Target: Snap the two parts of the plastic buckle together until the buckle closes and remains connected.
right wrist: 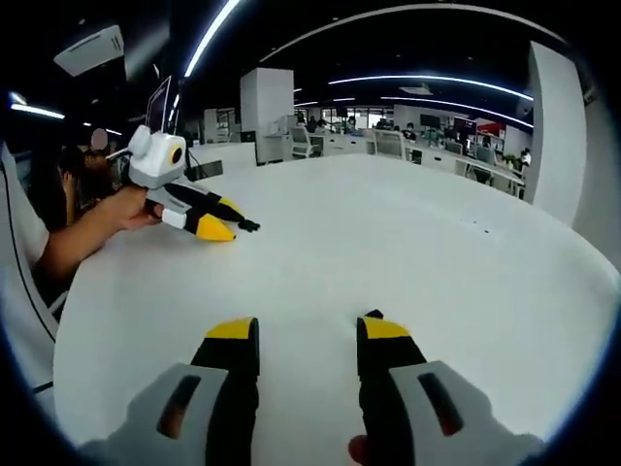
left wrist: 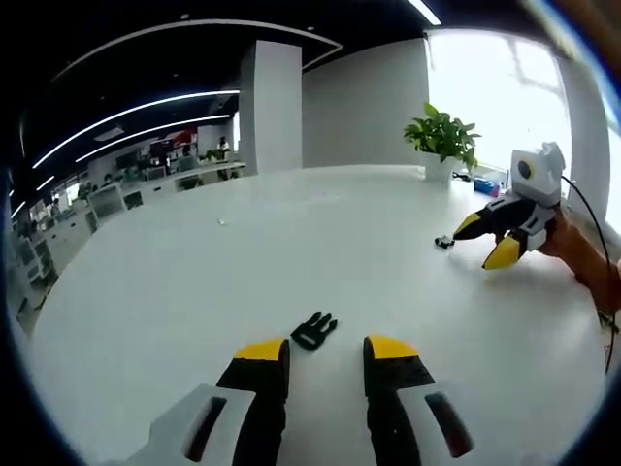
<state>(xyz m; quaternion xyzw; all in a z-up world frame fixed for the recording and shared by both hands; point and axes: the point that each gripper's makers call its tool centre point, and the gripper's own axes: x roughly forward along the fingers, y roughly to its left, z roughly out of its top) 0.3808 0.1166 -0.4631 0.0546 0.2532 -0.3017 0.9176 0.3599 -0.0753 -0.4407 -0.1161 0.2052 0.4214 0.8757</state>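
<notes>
While both fingers gape, pronged black plastic buckle part [left wrist: 314, 330] on smooth white table [left wrist: 194, 282].

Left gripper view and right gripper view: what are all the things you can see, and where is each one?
Buckle part: one, black, on the table just ahead of the left gripper's jaws.
Second buckle part: one, small and black, on the table by the right gripper's tips.
Table: one, white, wide and round-edged.
Potted plant: one, green in a white pot, at the table's far edge.
Office desks: several, in the background.
Left gripper: black with yellow tips, open, low over the table.
Right gripper: black with yellow tips, open.
Hand: one, holding the left gripper.
</notes>
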